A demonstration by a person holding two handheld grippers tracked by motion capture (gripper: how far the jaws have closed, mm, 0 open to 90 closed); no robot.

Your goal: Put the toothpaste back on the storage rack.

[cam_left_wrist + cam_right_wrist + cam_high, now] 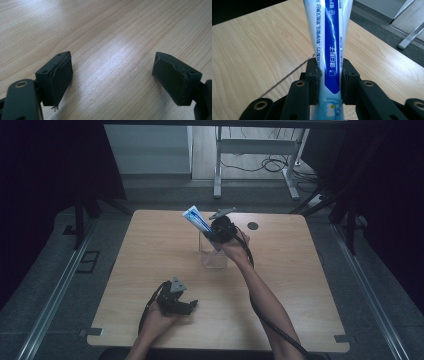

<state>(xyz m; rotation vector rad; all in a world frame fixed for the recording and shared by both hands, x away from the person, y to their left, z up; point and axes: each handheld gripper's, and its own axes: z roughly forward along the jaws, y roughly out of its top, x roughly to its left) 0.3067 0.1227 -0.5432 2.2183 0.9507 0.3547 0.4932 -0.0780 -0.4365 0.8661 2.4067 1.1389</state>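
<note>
My right gripper (216, 233) is shut on a blue and white toothpaste tube (196, 220) and holds it tilted up and to the left, above a clear square container (213, 254) at the middle of the table. In the right gripper view both pads press the tube (329, 47) from either side, and the container's thin rim (287, 75) shows beneath. My left gripper (188, 304) rests low near the table's front edge, jaws wide apart with only bare wood between its pads (60, 75).
The wooden table (150, 250) has a small black round cap (253, 225) set into its far right part. Beyond the table stand a white desk frame (255, 150) and floor cables. Dark curtains hang on both sides.
</note>
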